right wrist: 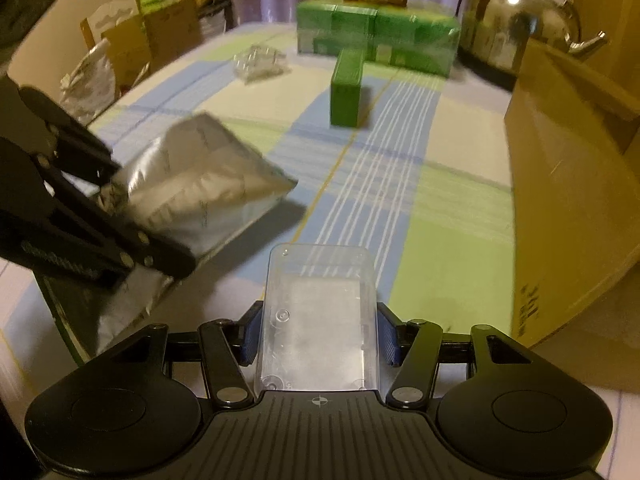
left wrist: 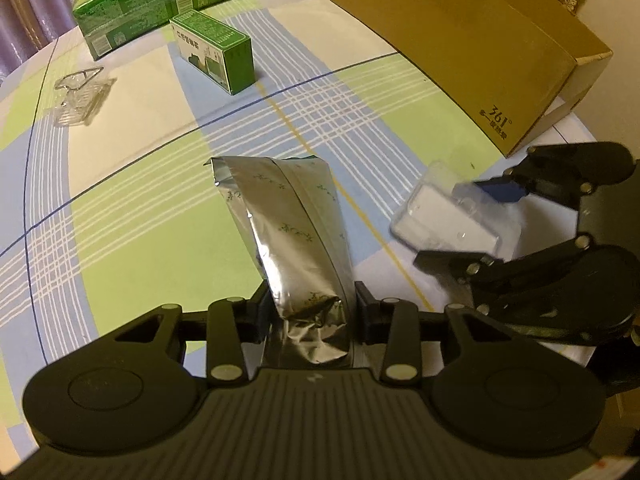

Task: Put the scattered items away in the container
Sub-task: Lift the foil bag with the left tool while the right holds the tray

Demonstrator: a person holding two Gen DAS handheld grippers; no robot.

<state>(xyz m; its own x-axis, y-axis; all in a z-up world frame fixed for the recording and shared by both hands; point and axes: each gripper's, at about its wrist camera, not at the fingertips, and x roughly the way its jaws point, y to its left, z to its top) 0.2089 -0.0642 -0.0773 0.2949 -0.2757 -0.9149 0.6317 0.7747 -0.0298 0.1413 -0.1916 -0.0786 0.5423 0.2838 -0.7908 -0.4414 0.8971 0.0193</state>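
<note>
We see left gripper (left wrist: 311,306) clamped on silver foil pouch (left wrist: 288,224); right gripper (right wrist: 319,334) clamped on clear plastic case (right wrist: 318,316); cardboard box (left wrist: 460,36) far right on surface (left wrist: 132,216).

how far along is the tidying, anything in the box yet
Nothing visibly done: the cardboard box's inside is hidden from both views. In hand: the left tongs are shut on a silver foil pouch, and the right tongs on a clear plastic case, both short of the box. Left on the table: a small green carton and a clear plastic tray.
</note>
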